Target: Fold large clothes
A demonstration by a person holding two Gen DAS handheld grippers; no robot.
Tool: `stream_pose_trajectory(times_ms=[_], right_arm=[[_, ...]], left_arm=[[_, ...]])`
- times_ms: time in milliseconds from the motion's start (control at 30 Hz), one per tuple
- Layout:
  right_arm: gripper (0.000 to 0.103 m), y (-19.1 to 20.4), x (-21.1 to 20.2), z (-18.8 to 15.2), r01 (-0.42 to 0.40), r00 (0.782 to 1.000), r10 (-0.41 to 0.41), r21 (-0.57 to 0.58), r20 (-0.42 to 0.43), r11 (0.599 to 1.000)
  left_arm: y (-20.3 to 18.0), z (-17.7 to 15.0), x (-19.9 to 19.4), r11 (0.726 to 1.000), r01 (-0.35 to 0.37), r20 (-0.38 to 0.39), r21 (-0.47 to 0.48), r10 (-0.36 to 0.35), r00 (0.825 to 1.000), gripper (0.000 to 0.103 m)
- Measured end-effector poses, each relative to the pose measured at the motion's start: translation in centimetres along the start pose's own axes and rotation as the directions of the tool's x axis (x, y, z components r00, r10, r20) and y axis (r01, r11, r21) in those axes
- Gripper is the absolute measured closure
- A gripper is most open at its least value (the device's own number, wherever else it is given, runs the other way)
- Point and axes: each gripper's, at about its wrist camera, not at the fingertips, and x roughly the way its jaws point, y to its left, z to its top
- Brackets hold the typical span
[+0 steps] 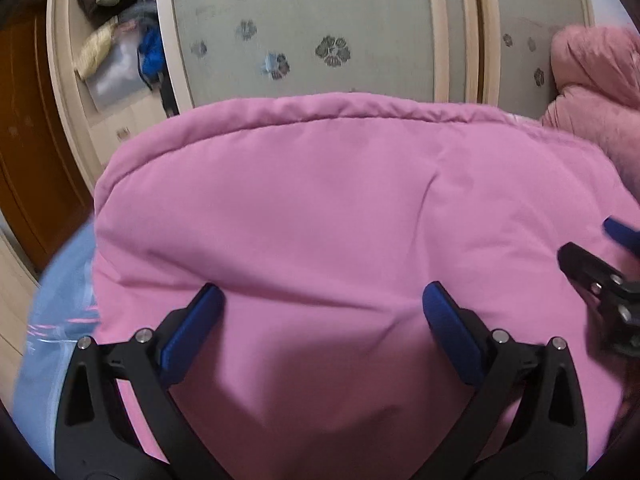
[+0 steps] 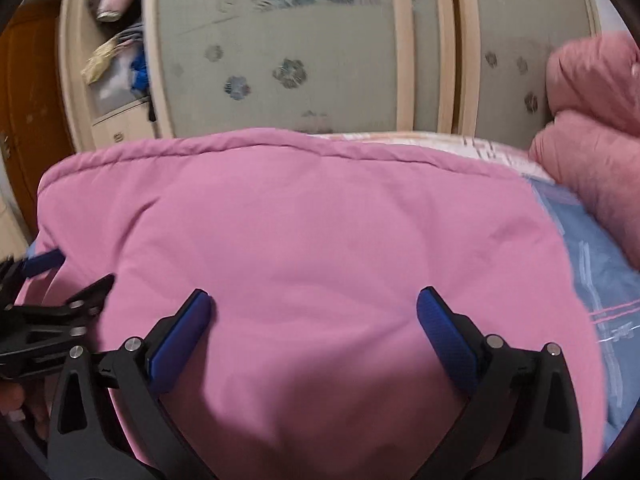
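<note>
A puffy, padded pink garment (image 1: pixel 340 216), folded into a broad block, lies on a bed's light blue patterned sheet (image 2: pixel 592 272), its long axis crosswise, stitched edge farthest. The left claw (image 1: pixel 323 300) and right claw (image 2: pixel 314 304) gape empty above it. Only the right view shows sheet beyond the garment's right edge.

The padded garment (image 1: pixel 340 208) is a plain orchid pink with no print. Under it the bedsheet (image 2: pixel 592 264) is light blue with thin white and pink lines. A dusty rose quilt (image 2: pixel 592 128) sits bundled at the right. The wardrobe doors (image 1: pixel 304 40) are grey-green frosted panels with dark flower motifs (one tinted blue), framed in cream. Each gripper is black with blue pads (image 1: pixel 188 332).
</note>
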Motion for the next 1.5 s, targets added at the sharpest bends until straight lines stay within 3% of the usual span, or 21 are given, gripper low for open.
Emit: stream_pose_trajectory(times_ms=[167, 300, 467, 600, 667, 733, 800, 933, 1000, 1100, 1200, 1333, 1500], right_arm=[[0.001, -1.9, 3.0, 0.4, 0.021, 0.999, -0.02, 0.042, -0.026, 0.999], [0.001, -1.5, 3.3, -0.8, 0.03, 1.0, -0.031, 0.04, 0.003, 0.999], [0.001, -1.8, 3.5, -1.2, 0.018, 1.0, -0.019, 0.049, 0.011, 0.999], [0.001, -1.8, 1.5, -1.7, 0.019, 0.998, -0.022, 0.055, 0.05, 0.998], [0.001, -2.1, -2.3, -3.2, 0.03, 0.988, -0.043, 0.093, 0.147, 0.995], [0.001, -2.5, -6.8, -6.3, -0.003, 0.976, -0.027, 0.14, 0.215, 0.99], [0.001, -2.5, -10.7, -10.0, -0.035, 0.973, 0.0, 0.149, 0.229, 0.988], [0.001, -5.0, -19.4, -17.3, -0.14, 0.968, 0.072, 0.277, 0.241, 0.951], [0.001, -6.9, -21.9, -19.9, -0.141, 0.976, 0.067, 0.372, 0.205, 0.918], [0.001, -8.9, -22.8, -24.3, -0.083, 0.996, 0.082, 0.491, 0.023, 0.867], [0.001, -7.8, -25.1, -25.8, -0.074, 0.997, 0.058, 0.43, 0.051, 0.9], [0.001, -5.2, -26.9, -27.8, -0.024, 1.0, 0.021, 0.313, 0.013, 0.95], [0.001, -2.9, -30.4, -30.8, 0.038, 0.999, -0.04, 0.231, 0.006, 0.972]], left_arm=[[1.3, 0.3, 2.6, 0.996, 0.068, 0.001, -0.065, -0.068, 0.998, 0.002], [0.3, -0.4, 2.8, 0.999, 0.014, 0.057, -0.037, -0.012, 0.998, 0.002], [0.6, -1.0, 2.4, 0.998, 0.025, 0.073, -0.051, -0.021, 0.997, 0.002], [0.5, -1.8, 0.7, 0.999, -0.002, 0.088, -0.054, 0.006, 0.996, 0.002], [0.5, -3.1, -1.5, 0.998, -0.038, 0.117, -0.054, 0.044, 0.992, 0.002], [0.3, -6.1, -5.6, 0.998, -0.041, 0.169, -0.04, 0.047, 0.984, 0.002], [0.1, -10.2, -9.9, 0.999, -0.034, 0.223, -0.014, 0.036, 0.974, 0.002], [0.9, -17.2, -17.4, 0.999, 0.022, 0.223, -0.026, -0.015, 0.975, 0.002], [1.6, -19.0, -20.5, 0.997, 0.039, 0.238, -0.063, -0.023, 0.971, 0.002], [1.4, -22.0, -22.5, 0.999, -0.003, 0.19, -0.039, 0.01, 0.982, 0.002], [1.6, -24.8, -24.4, 0.997, -0.033, 0.127, -0.073, 0.042, 0.991, 0.002], [2.3, -28.3, -26.9, 0.987, -0.074, 0.094, -0.142, 0.088, 0.992, 0.002], [-0.3, -32.8, -30.6, 0.991, -0.112, 0.071, -0.069, 0.117, 0.991, 0.002]])
